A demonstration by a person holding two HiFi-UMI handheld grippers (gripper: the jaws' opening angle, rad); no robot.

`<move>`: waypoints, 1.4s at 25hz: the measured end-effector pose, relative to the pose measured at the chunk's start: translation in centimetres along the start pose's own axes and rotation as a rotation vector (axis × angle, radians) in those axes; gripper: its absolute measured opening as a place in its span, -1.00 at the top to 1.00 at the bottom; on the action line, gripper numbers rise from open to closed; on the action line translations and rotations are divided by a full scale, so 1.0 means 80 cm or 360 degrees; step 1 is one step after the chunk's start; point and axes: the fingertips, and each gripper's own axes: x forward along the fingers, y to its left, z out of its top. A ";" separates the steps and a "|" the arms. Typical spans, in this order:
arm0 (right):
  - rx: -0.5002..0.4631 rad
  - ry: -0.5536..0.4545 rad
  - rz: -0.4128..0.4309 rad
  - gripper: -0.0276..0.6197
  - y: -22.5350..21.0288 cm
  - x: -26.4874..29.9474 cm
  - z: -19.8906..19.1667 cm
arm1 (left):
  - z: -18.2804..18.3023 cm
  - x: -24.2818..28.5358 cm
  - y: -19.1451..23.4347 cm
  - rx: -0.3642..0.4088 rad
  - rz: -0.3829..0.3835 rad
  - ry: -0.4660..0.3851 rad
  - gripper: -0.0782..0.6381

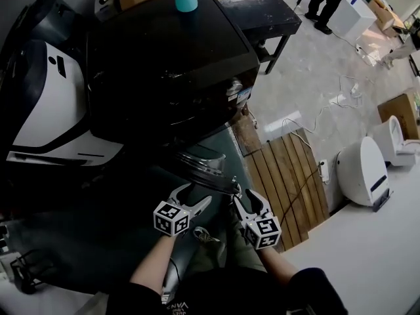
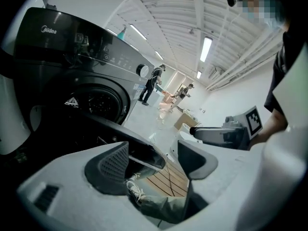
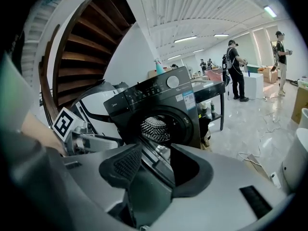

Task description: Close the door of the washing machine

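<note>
washing machine (image 1: 170,64) front: hidden in head view | far person (image 1: 326,5): cropped

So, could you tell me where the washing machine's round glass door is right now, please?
Head view, centre: the round glass door hangs open in front of the black washing machine, just ahead of the left gripper and right gripper.

Glossy pale floor (image 1: 308,71), wooden slatted platform (image 1: 289,176), white ribbed ceiling (image 2: 168,28), strip lights (image 2: 206,48), wooden staircase (image 3: 91,52)
</note>
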 end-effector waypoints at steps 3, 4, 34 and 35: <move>-0.0012 0.0038 -0.0011 0.39 -0.016 0.021 0.003 | 0.018 0.018 0.005 -0.0013 -0.0004 -0.0015 -0.12; -0.0019 0.0045 -0.0015 0.41 -0.021 0.028 0.005 | 0.024 0.024 0.006 -0.0016 -0.0003 -0.0020 -0.12; -0.0108 0.0112 0.0034 0.91 -0.108 0.234 0.079 | 0.152 0.110 0.078 -0.0077 0.0215 -0.0280 0.01; -0.0116 0.0109 0.0040 0.91 -0.109 0.239 0.083 | 0.155 0.109 0.083 -0.0073 0.0237 -0.0291 0.02</move>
